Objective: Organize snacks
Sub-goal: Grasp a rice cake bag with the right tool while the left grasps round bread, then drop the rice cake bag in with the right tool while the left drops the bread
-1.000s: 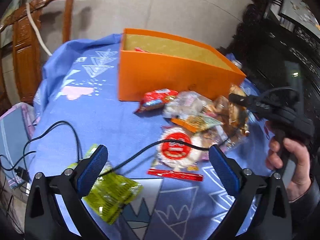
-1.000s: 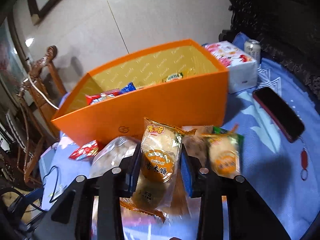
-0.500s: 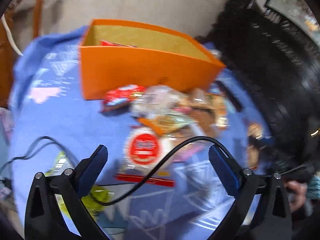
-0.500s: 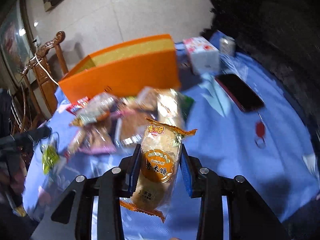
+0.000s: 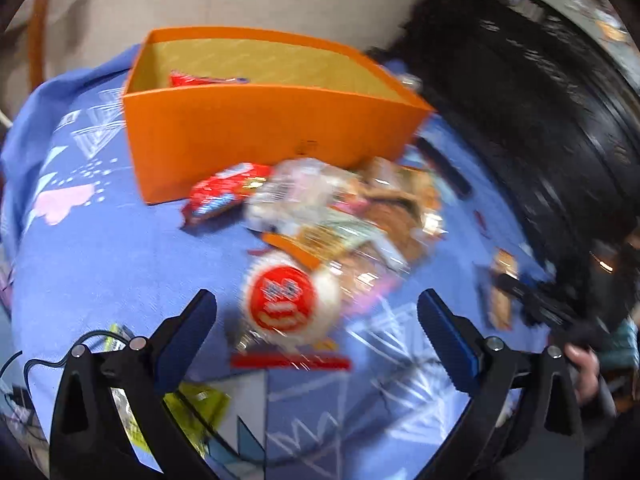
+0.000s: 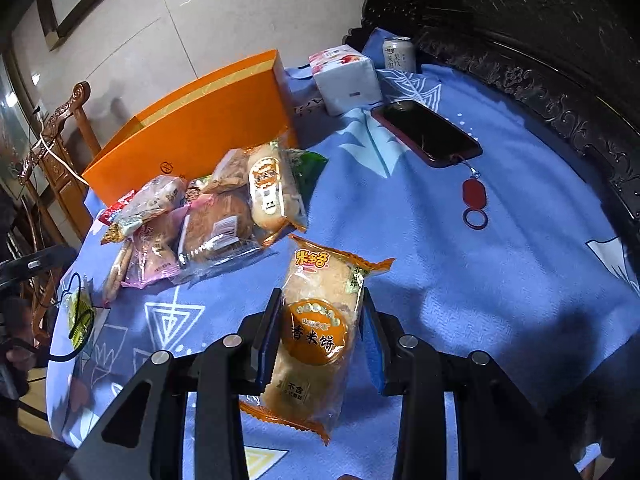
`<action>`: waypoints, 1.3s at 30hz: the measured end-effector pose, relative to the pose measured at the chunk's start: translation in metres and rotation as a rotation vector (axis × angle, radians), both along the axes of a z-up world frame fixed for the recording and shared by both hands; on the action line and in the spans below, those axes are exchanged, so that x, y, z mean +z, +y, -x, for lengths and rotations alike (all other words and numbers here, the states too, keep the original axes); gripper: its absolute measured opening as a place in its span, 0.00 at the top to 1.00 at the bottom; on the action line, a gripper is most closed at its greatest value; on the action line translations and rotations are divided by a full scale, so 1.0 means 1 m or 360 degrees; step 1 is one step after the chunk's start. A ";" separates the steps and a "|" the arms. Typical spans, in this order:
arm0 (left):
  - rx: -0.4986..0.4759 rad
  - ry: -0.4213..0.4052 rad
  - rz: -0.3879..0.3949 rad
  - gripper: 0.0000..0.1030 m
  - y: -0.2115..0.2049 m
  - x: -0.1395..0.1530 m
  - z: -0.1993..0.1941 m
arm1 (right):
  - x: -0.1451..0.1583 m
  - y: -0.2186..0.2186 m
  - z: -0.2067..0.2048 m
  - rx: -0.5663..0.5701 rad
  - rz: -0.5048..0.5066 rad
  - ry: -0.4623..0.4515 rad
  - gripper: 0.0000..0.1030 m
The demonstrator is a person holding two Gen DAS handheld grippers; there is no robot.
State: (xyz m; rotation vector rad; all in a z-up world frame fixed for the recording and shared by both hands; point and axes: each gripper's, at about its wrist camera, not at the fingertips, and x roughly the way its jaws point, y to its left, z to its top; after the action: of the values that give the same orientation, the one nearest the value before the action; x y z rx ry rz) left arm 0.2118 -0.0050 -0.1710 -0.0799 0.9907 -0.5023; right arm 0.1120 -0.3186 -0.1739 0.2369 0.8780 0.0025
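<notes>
An orange box (image 5: 272, 136) stands on the blue cloth and holds a red packet (image 5: 188, 79); it also shows in the right wrist view (image 6: 200, 128). A pile of snack packets (image 5: 344, 216) lies in front of it, also seen from the right wrist (image 6: 216, 220). My left gripper (image 5: 316, 320) is open and empty, just short of a round white cake with a red label (image 5: 288, 304). My right gripper (image 6: 320, 320) is shut on an orange rice cracker packet (image 6: 320, 328), held above the cloth, right of the pile.
A phone (image 6: 426, 132) with a red tag (image 6: 474, 196), a tissue pack (image 6: 346, 80) and a can (image 6: 398, 54) lie at the far right. A green packet (image 5: 192, 404) and a cable (image 6: 76, 320) lie near the left gripper. Wooden chair (image 6: 60, 136) at left, dark carved furniture (image 6: 540, 40) behind.
My right gripper has pulled back from the pile toward the near right with the rice cracker packet. My left gripper has swung right and closer to the red-label cake.
</notes>
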 end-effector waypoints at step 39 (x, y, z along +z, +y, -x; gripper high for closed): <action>-0.0067 -0.0010 -0.0069 0.39 -0.022 -0.050 -0.005 | 0.024 0.034 0.004 0.0124 0.0056 -0.0114 0.66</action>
State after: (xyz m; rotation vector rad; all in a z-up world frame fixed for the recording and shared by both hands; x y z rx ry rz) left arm 0.2163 -0.0265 -0.2208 -0.0188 0.9985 -0.5192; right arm 0.1078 -0.2849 -0.1496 0.1685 0.8147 0.0673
